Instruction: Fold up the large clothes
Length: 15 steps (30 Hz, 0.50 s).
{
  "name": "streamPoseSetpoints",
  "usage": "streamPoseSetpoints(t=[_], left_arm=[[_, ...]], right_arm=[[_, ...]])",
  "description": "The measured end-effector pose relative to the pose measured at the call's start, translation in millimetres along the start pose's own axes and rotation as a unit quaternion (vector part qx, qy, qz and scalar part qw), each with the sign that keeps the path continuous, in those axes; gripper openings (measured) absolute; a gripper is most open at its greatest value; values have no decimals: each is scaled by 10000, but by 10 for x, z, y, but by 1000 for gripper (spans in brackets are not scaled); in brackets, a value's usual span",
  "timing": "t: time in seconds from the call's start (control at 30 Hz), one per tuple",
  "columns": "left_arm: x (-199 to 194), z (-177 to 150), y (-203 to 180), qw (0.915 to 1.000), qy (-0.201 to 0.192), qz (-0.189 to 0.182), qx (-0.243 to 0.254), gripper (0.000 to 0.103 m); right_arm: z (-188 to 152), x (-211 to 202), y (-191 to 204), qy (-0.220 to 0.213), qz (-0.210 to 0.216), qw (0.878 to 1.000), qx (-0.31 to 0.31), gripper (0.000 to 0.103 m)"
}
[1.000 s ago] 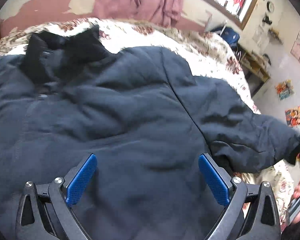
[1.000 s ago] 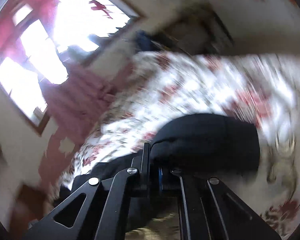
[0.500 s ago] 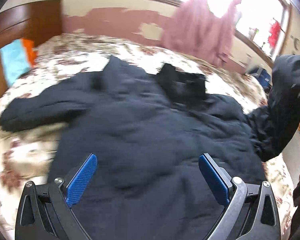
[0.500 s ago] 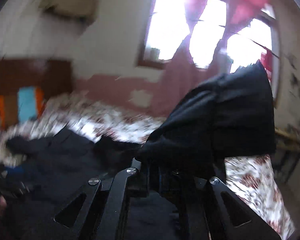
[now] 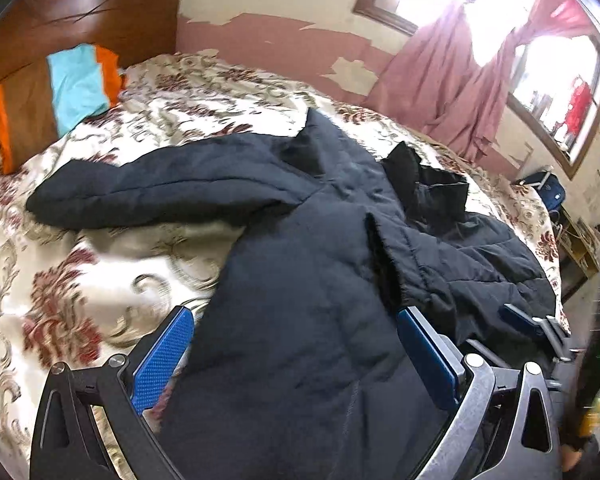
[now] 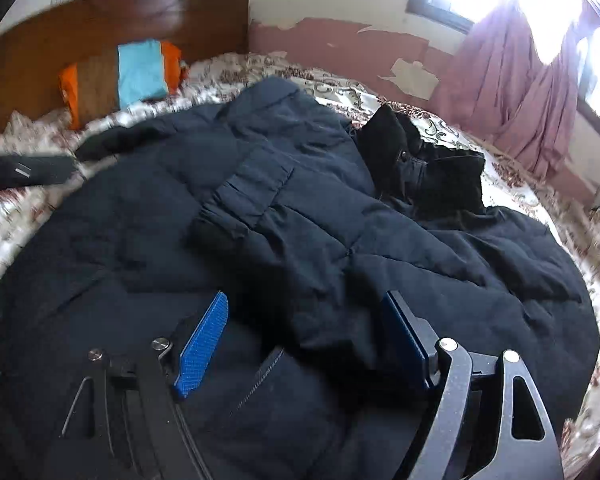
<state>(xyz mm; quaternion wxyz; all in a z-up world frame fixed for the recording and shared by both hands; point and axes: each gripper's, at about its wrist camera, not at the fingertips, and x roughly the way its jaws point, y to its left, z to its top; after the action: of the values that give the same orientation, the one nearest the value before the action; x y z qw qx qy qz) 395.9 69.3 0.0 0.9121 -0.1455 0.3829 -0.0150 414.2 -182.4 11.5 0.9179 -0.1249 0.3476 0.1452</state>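
Right claw [image 6: 304, 344] just opened, empty, over folded sleeve [image 6: 260, 188]. Left claw [image 5: 296, 360] open above jacket [image 5: 300, 320], empty. Puffy sleeve could spring back, undoing fold.

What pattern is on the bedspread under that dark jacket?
The bedspread is cream with dark red flowers and grey-gold scrolls, clearest in the left wrist view.

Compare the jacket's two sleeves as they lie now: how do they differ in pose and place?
The far sleeve stretches out flat onto the floral bedspread, away from the jacket body; the near sleeve is folded across that body. The far sleeve's cuff end points toward the headboard side; the near sleeve's cuff sits mid-jacket. Both are dark navy and quilted.
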Motion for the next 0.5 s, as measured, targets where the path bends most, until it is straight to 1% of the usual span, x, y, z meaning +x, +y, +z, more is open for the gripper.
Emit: streamPoseSetpoints(t=[0.07,0.1,0.17,0.2,0.27,0.37,0.4,0.5], left_arm=[[90,40,-142,9998,-63,-132,118,102],[150,64,-235,9996,-110,-184,175,102],[285,99,-398,9992,-169,-178,302,102],[348,112,-467,9991,-171,-147,357,102],[567,140,-641,9987,-113,-5,507,102],[832,147,-768,9975,114,243,657,102],[924,138,-812,9962,190,424,736,102],[1039,93,-898,9918,180,761,1013,102]], right_arm=[[-71,-314,-223,-280,-172,9992,212,74],[-80,-363,-353,-363,-314,9984,308,74],[-166,-486,-699,-499,-792,9939,587,74],[-251,-552,-924,-509,-1172,9882,844,74],[-376,-587,-1260,-448,-1548,9786,1283,74],[-709,-556,-1709,-197,-1840,9638,1918,73],[-817,-531,-1800,-89,-1861,9607,2061,73],[-1029,-327,-1897,186,-1794,9551,2349,73]])
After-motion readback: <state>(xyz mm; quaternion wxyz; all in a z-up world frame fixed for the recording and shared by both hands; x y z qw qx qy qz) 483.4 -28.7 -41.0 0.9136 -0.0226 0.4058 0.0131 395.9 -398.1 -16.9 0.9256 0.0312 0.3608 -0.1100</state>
